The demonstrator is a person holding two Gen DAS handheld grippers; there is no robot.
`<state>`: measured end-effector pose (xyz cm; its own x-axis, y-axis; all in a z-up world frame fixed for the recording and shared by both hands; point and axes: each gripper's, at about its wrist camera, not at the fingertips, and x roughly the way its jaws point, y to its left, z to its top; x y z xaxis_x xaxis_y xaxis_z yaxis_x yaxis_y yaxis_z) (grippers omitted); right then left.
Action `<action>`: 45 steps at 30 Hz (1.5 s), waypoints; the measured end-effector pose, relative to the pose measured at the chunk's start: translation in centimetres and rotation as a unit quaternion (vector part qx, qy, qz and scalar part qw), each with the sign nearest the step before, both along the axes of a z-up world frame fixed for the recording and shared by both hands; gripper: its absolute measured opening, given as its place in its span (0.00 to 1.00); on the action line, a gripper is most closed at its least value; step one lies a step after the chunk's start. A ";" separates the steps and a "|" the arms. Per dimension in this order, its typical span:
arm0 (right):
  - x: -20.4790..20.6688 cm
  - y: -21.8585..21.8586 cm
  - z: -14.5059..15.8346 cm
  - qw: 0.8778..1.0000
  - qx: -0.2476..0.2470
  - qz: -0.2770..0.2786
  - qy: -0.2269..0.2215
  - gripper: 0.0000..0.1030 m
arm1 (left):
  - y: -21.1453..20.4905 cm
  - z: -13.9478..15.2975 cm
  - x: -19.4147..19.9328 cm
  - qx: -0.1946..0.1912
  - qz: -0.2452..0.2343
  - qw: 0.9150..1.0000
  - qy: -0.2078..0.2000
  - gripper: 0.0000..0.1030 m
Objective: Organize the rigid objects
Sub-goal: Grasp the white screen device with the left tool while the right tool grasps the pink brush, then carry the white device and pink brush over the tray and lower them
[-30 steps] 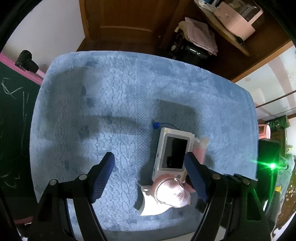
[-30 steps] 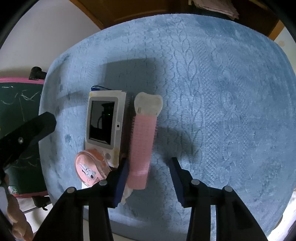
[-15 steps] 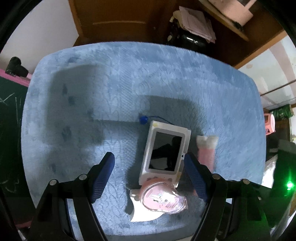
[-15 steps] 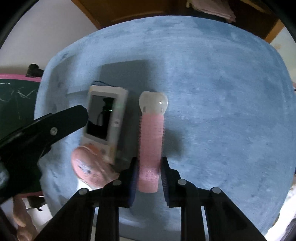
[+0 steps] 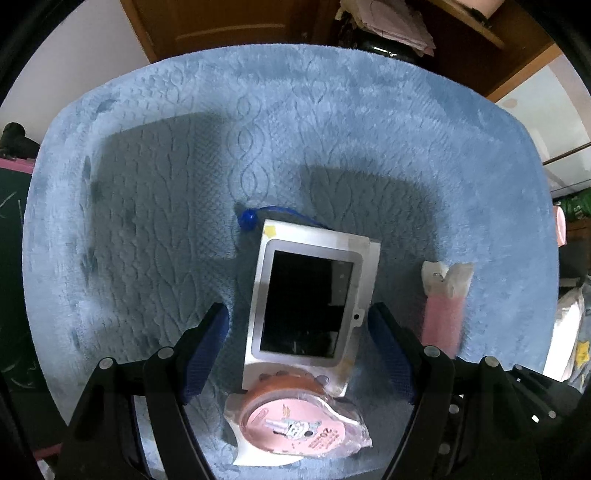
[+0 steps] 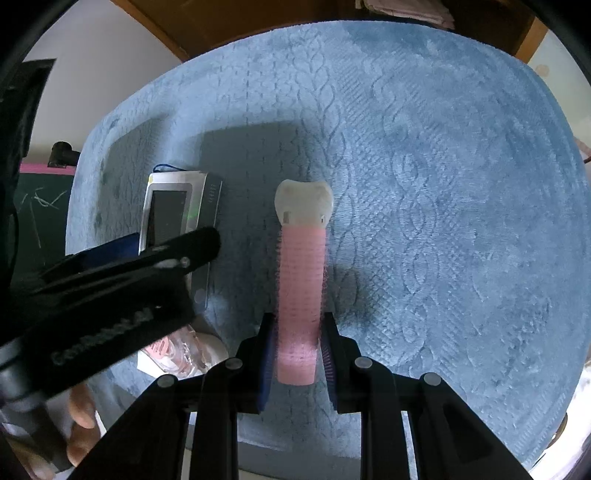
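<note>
A pink hair roller with a white tooth-shaped cap point(image 6: 301, 280) lies along the blue plush mat point(image 6: 443, 184); my right gripper point(image 6: 298, 352) is shut on its near end. To its left lies a white handheld device with a dark screen point(image 5: 308, 299), with a pink round packet in clear wrap point(image 5: 295, 424) against its near end. My left gripper point(image 5: 295, 339) hangs open straight over the device, one finger on each side, not touching. The roller point(image 5: 445, 306) shows at the right of the left wrist view. The left gripper's finger point(image 6: 122, 273) covers part of the device point(image 6: 173, 218) in the right wrist view.
A blue cord with a bead point(image 5: 248, 218) lies at the device's far end. A dark chalkboard with a pink frame point(image 6: 37, 192) stands left of the mat. Wooden furniture with stacked papers point(image 5: 388, 22) lies beyond the mat. A hand point(image 6: 83, 417) shows at lower left.
My right gripper shut on the pink roller and drew it to the right, away from the device. My left gripper came down and across until its open fingers straddle the device.
</note>
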<state>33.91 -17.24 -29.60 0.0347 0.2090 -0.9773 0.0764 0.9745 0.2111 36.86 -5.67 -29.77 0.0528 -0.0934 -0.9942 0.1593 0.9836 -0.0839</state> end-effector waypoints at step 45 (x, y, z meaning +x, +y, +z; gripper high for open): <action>-17.9 -0.6 24.0 0.969 0.017 0.083 -0.231 0.23 | 4.9 25.9 -17.5 -0.079 0.002 0.978 -0.194 0.59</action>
